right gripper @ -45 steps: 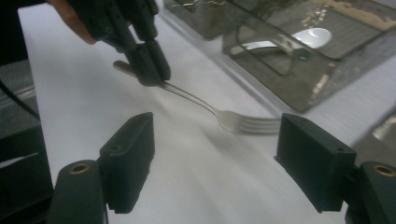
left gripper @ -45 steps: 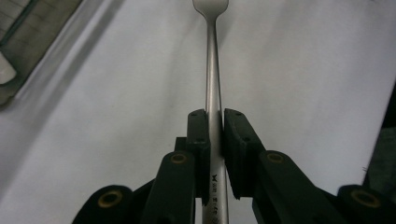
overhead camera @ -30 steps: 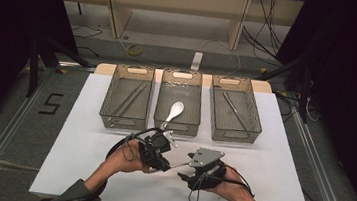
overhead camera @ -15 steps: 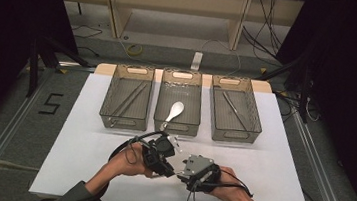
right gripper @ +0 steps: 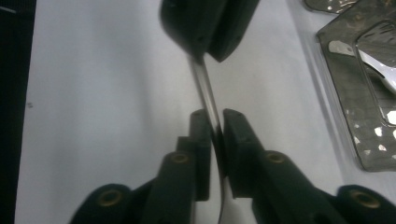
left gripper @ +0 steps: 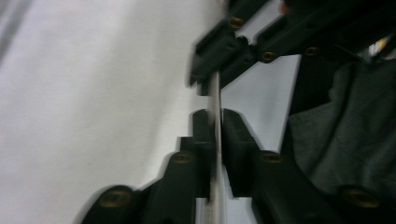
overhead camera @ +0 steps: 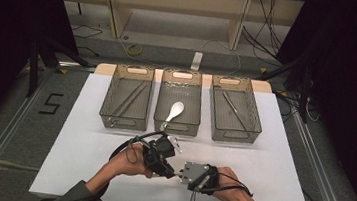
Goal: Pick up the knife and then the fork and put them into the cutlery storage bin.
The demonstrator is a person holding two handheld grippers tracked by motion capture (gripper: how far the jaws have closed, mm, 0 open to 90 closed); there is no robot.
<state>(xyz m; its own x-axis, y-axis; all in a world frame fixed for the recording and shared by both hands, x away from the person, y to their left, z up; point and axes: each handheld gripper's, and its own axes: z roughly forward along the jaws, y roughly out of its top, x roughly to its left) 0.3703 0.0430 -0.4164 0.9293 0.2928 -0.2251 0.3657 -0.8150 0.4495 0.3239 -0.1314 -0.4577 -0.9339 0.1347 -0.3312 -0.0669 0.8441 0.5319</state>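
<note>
Right gripper view showed the right gripper [right gripper: 214,122] had just closed on the metal utensil [right gripper: 205,93] near the table's [overhead camera: 86,146] front, already pinched by the left gripper [left gripper: 215,128], suggesting a handover.

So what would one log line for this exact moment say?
left gripper: shut on metal utensil | right gripper: just closed, shut on same utensil | place: above white mat, before three bins
</note>
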